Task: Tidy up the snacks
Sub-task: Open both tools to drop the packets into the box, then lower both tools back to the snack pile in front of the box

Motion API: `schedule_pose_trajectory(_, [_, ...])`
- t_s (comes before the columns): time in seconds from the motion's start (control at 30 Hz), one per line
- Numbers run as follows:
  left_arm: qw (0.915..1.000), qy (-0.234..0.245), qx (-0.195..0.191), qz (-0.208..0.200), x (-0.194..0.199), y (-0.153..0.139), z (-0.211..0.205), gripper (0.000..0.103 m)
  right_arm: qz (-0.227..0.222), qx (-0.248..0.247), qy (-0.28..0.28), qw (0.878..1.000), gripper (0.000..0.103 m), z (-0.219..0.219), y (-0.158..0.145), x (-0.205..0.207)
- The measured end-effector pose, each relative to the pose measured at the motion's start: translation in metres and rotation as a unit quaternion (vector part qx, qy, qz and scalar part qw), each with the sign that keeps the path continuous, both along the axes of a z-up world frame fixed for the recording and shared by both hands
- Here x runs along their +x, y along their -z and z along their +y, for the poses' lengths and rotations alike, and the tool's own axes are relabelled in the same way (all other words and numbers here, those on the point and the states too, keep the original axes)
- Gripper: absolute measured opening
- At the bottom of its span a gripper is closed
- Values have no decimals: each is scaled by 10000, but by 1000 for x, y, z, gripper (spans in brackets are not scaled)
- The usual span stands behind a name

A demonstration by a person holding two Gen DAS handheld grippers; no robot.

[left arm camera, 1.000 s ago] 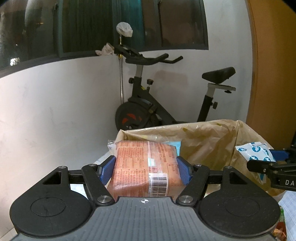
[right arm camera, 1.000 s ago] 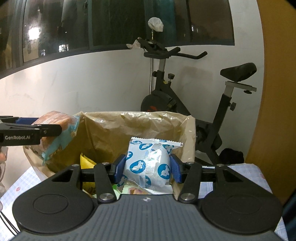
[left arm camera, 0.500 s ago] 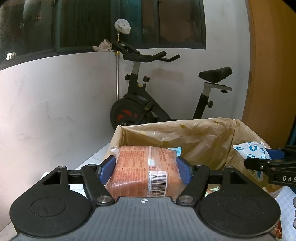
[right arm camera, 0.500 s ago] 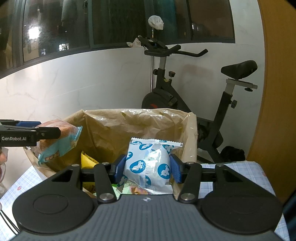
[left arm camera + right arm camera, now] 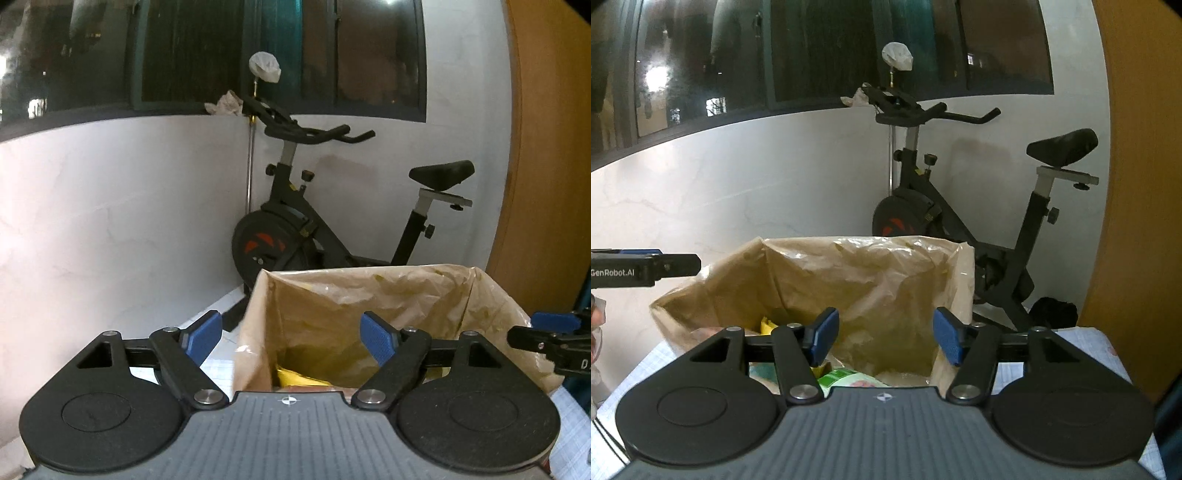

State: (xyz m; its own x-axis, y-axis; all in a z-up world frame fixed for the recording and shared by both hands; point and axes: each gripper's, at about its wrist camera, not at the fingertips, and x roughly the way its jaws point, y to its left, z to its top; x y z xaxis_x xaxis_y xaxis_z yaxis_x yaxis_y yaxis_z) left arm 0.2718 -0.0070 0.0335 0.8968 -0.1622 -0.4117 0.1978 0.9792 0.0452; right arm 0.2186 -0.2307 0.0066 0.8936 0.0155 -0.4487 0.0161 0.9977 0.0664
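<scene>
Both packets have just dropped into the paper bag (image 5: 871, 280): the left gripper (image 5: 291, 338) and right gripper (image 5: 882, 336) hang over it, jaws opening and empty, ready for more snacks.

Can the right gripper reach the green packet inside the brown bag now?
Probably yes. The right gripper, jaws opening and empty, hangs over the open brown bag, and the green packet lies uncovered just below.

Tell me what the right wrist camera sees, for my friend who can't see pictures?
The right gripper hangs with its blue jaws opening and nothing between them, over a brown paper bag with snack packets at the bottom. The left gripper pokes in from the left, and an exercise bike stands by the white wall.
</scene>
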Motion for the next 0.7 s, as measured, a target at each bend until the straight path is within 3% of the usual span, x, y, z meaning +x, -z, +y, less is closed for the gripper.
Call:
schedule_pose_trajectory(0.13, [9993,-158,297,-135,-17,-10,7,84,55,54,-6,10000,60,0,-9,-10])
schedule_pose_trajectory(0.4, [9982,-189,381,-426,-61,-34,34,84,-71,112,-91,9999,60,-2,-26,-43])
schedule_pose_trajectory(0.7, [9991,-152,122,-384,-98,-34,53,84,-7,139,-323,9994,60,6,-20,-77])
